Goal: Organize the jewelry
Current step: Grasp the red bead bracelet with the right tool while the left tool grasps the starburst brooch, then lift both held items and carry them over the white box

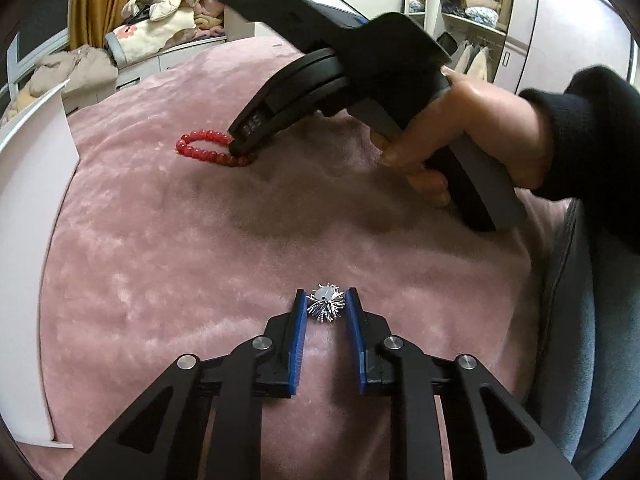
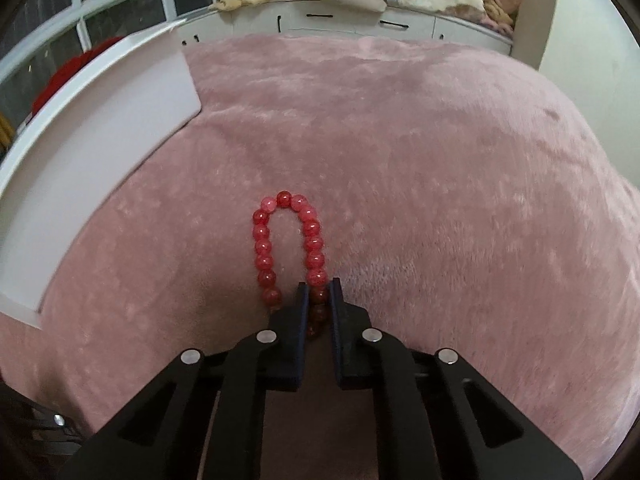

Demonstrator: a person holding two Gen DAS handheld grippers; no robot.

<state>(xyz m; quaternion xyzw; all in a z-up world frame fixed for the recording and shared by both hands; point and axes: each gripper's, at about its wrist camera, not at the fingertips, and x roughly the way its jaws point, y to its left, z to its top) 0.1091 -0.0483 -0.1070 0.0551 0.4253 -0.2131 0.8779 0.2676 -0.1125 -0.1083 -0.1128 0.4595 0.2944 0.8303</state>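
Both grippers work low over a pink plush blanket (image 2: 440,160): the right gripper (image 2: 319,294) has its jaws pinched on the near side of a red bead bracelet (image 2: 288,236), whose loop lies on the blanket ahead of the fingertips. Closer to the person, the left gripper (image 1: 326,300) has its blue-padded fingers (image 1: 297,320) on either side of a silver spiky brooch (image 1: 326,304), touching or nearly touching it. A white tray (image 2: 100,140) sits at the blanket's left edge, well apart from both pieces.

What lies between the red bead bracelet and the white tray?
Nothing visible: the right gripper pinches the red bead bracelet, and only bare pink plush blanket stretches to the white tray.
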